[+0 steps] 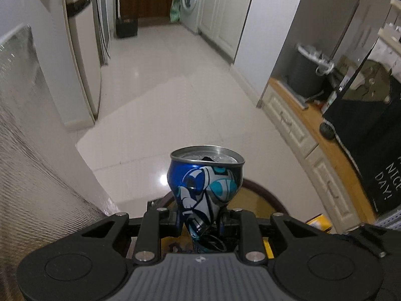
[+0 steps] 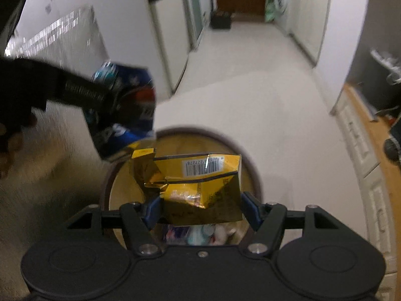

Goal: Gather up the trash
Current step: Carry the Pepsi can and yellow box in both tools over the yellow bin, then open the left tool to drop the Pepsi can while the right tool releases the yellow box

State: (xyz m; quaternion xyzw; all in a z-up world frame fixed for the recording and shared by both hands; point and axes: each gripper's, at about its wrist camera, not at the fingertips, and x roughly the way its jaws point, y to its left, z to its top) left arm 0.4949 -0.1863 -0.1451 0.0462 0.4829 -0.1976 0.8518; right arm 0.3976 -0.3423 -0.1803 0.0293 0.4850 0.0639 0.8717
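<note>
Left gripper (image 1: 199, 222) is pinching a crushed blue can (image 1: 206, 188) at its waist, above the bin (image 1: 263, 193). Right gripper (image 2: 200, 208) is clamping a yellow wrapper (image 2: 200, 190) directly over the bin's open mouth, trash lying inside

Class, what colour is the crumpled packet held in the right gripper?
Yellow-gold packet with a white barcode label; the right wrist view shows it best.

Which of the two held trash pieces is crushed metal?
The blue can in the left gripper, pinched at its waist; the right gripper holds a yellow foil wrapper.
</note>
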